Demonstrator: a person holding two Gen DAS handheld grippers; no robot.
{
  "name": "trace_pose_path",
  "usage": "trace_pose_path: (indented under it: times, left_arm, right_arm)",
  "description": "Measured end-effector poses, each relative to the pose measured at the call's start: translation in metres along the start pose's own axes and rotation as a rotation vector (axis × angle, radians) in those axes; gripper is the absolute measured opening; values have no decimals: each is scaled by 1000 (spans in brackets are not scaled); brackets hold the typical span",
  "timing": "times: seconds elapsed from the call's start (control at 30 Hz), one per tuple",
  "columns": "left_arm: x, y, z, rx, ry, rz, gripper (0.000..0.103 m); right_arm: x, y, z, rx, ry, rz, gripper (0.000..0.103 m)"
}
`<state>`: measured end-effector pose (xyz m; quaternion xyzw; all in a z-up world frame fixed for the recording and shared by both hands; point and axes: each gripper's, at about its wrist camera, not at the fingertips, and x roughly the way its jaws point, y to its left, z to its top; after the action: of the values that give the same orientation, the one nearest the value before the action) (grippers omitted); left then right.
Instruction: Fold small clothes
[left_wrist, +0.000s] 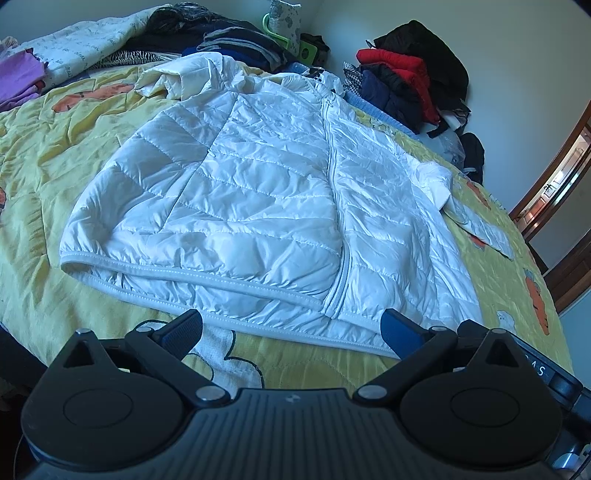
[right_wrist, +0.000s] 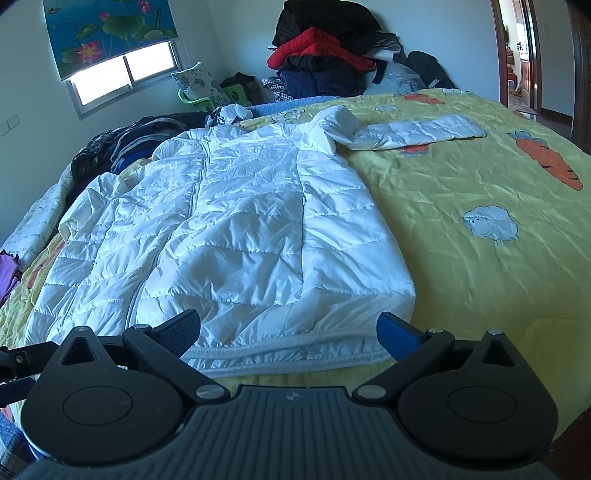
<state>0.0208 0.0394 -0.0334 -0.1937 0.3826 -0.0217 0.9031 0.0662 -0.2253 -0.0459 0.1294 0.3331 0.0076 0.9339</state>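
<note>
A white quilted puffer jacket (left_wrist: 258, 192) lay spread front-up on a yellow bedspread printed with carrots and sheep (right_wrist: 480, 206), its zip closed down the middle and its hem toward the cameras. One sleeve (right_wrist: 417, 131) stretched out flat across the bedspread toward the doorway side; the other was bunched up near the collar (left_wrist: 177, 79). The left gripper (left_wrist: 291, 328) hung just above the hem with its fingers spread wide and nothing between them. The right gripper (right_wrist: 288, 328) sat likewise released at the hem near the jacket's other bottom corner, gripping nothing. At the far end of the bed stood a heap of dark and red clothes (right_wrist: 325, 55) against the wall, and another pile of dark folded garments (left_wrist: 229, 40) lay beyond the collar.
</note>
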Motion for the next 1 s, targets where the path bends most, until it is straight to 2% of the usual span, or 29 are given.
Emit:
trace_pose_path:
  times: [0.63, 0.73, 0.83, 1.0]
  left_arm:
    - [5, 3, -1, -1, 10, -3, 103]
    - [11, -3, 0, 57, -20, 20, 103]
    - [24, -10, 3, 115, -24, 58, 103]
    - [47, -19, 20, 127, -12, 62, 103]
  right_arm:
    - [6, -3, -2, 15, 27, 16, 103]
    - [9, -2, 0, 2, 7, 26, 103]
    - [14, 4, 3, -78, -35, 3, 103]
    - [36, 4, 19, -121, 0, 18, 103]
